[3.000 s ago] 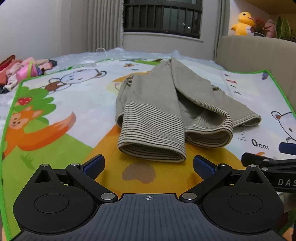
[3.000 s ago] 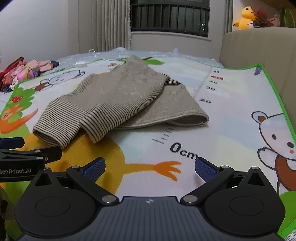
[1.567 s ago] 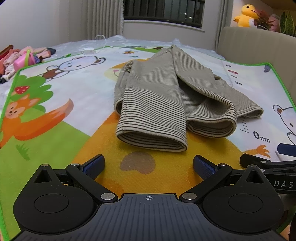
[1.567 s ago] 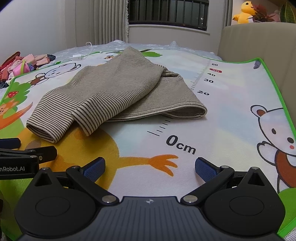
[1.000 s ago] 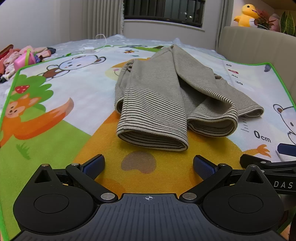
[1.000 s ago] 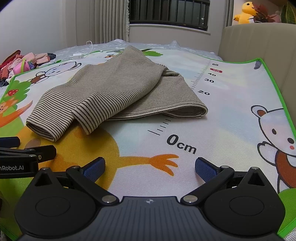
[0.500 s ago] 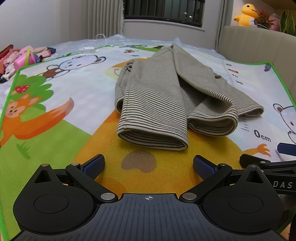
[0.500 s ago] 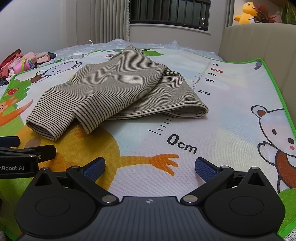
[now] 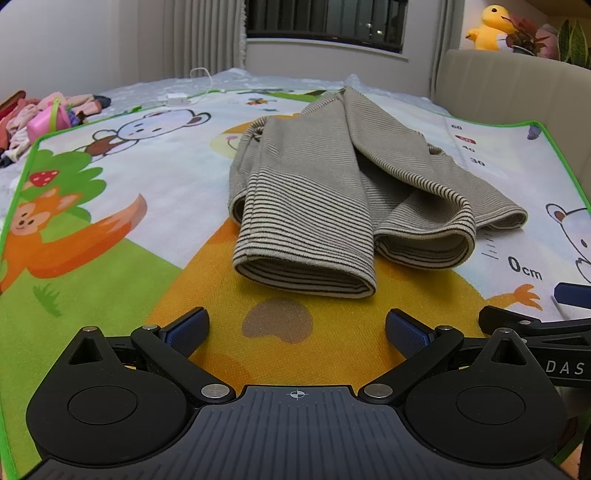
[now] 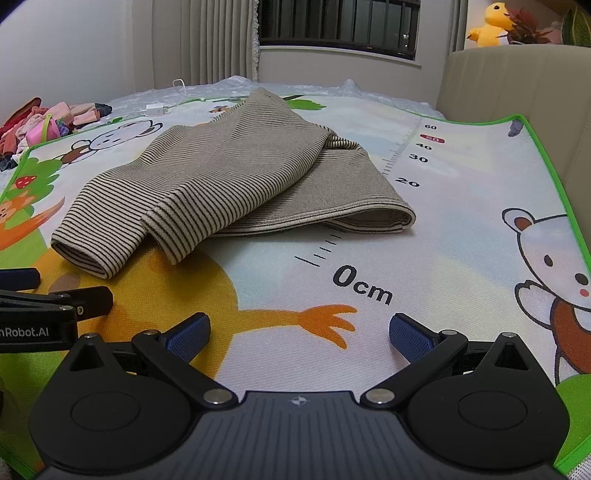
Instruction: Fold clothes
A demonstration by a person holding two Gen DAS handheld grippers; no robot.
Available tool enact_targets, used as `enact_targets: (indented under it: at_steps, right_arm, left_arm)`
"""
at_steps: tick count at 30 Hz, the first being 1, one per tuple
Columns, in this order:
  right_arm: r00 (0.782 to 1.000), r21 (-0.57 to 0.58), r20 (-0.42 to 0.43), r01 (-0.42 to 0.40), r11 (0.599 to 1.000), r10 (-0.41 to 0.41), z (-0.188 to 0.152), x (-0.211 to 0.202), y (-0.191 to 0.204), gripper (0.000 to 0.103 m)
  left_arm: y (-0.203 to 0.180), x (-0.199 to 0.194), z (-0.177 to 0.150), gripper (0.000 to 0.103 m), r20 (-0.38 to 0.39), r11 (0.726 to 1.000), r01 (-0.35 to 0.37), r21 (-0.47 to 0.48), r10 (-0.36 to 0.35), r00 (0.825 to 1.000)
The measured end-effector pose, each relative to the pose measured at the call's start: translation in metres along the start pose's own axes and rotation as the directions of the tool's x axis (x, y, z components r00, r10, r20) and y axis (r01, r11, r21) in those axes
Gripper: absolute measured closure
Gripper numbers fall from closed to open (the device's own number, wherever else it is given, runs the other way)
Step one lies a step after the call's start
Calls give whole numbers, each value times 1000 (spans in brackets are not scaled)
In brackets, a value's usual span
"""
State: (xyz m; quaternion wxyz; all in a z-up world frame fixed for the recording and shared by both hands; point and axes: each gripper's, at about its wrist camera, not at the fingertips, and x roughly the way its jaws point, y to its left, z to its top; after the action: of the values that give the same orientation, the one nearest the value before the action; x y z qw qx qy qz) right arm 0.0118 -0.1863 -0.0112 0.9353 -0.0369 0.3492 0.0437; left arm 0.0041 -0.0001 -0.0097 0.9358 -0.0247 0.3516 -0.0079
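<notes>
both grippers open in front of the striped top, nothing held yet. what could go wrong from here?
1. The striped top lies in stacked layers with two cuffs at the near edge; the left gripper may pinch only one layer, so the fold could slide apart.
2. The play mat is thin fabric; low fingers on the right gripper might snag it.
3. The grippers sit close side by side and could collide.

White walls, pleated curtain (image 9: 207,40), dark barred window (image 9: 325,18), beige headboard (image 9: 517,88), cartoon play mat (image 9: 110,206)

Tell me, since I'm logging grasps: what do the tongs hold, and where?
Nothing. Left tongs and right tongs are open, short of the striped garment.
</notes>
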Motion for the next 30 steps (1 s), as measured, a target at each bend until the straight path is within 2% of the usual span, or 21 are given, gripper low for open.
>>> enact_targets:
  at_steps: [8, 12, 14, 17, 19, 23, 27, 30]
  right_arm:
    - [1000, -16, 24, 20, 1000, -20, 10, -7, -6, 0]
    - [999, 42, 46, 16, 999, -18, 19, -8, -24, 0]
    - [998, 92, 66, 7, 996, -13, 26, -7, -33, 0]
    - [993, 167, 120, -34, 985, 14, 40, -4, -43, 0]
    - [984, 204, 166, -94, 974, 60, 52, -3, -46, 0]
    - [970, 202, 205, -170, 964, 128, 82, 13, -47, 0]
    - [954, 138, 293, -110, 984, 65, 108, 27, -48, 0]
    - [930, 89, 366, -41, 995, 6, 126, 37, -47, 0]
  left_arm:
    - [3, 6, 14, 0, -5, 1000, 20, 21, -20, 1000]
    - [8, 5, 28, 0, 20, 998, 34, 59, -35, 999]
    - [14, 0, 38, 0, 57, 996, 42, 78, -47, 997]
    - [25, -5, 58, 0, 106, 996, 58, 67, -65, 992]
    - [32, -4, 72, 0, 118, 995, 92, 41, -97, 988]
    - [37, 12, 93, 0, 130, 993, 117, 35, -120, 984]
    - [39, 41, 104, 0, 98, 993, 121, 9, -122, 988]
    - [45, 53, 105, 0, 84, 992, 129, -14, -127, 988]
